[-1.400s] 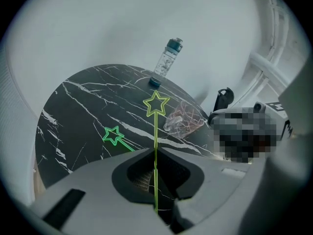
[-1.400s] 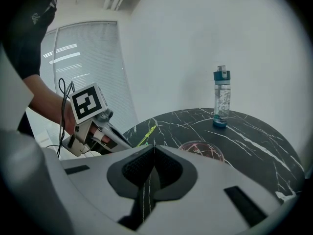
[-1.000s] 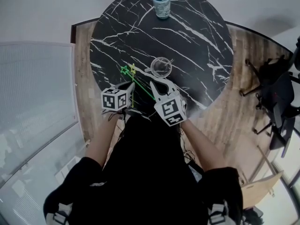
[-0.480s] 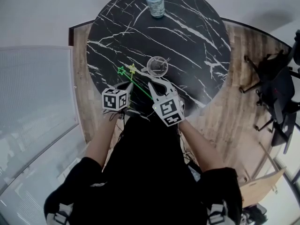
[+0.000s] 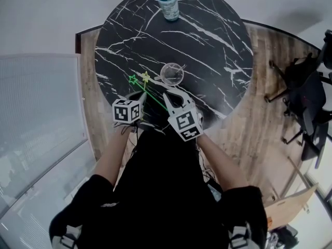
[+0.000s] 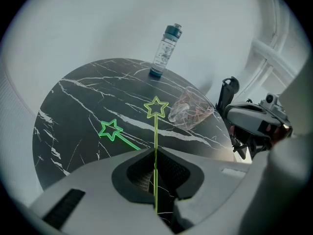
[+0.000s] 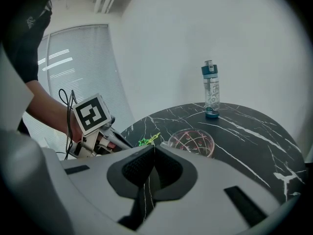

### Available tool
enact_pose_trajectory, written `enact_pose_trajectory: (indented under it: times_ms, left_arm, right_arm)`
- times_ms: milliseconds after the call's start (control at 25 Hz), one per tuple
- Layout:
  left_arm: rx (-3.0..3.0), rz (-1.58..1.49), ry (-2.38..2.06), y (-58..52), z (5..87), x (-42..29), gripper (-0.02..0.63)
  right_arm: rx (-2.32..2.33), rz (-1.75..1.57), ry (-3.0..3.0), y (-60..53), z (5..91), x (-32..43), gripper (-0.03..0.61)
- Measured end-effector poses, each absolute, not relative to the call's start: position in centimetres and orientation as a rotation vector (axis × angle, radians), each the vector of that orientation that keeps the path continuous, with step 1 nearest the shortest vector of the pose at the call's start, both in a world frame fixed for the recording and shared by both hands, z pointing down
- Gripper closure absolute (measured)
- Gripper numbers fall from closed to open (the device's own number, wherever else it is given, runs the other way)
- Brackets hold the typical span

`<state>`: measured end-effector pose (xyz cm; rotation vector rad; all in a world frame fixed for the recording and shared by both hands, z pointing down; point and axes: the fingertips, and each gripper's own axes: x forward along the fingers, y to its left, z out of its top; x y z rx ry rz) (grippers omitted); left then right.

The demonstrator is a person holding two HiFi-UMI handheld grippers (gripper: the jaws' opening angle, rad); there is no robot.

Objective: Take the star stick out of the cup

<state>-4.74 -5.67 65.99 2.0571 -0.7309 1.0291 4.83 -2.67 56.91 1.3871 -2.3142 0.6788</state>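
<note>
A yellow star stick [image 6: 156, 107] stands up between the jaws of my left gripper [image 6: 155, 152], which is shut on its shaft. A green star stick [image 6: 111, 129] lies flat on the black marble table [image 5: 218, 40], its shaft running back under the grippers. The clear cup [image 5: 171, 73] stands upright just right of both stars, with no stick in it. My right gripper [image 7: 153, 148] is shut, with nothing seen between its jaws. In the head view my left gripper [image 5: 142, 94] and right gripper [image 5: 174, 93] sit side by side at the table's near edge.
A clear water bottle [image 5: 166, 0] with a teal cap stands at the table's far edge. A wooden floor [image 5: 259, 108] surrounds the table. A black chair [image 5: 306, 102] is off to the right, and a window blind [image 5: 36, 108] to the left.
The head view has shifted slightly, so the table sits a little further left. Grippers, sticks and cup keep the same places relative to each other.
</note>
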Motion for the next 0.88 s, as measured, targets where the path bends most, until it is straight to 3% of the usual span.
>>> enact_pose_trajectory:
  times_ms: [880]
  left_arm:
    - [2.263,0.867,-0.86,-7.2,57.7,-7.5,0.614]
  right_arm:
    - [1.452,0.558,-2.364,-4.7,52.4,1.6,0.581]
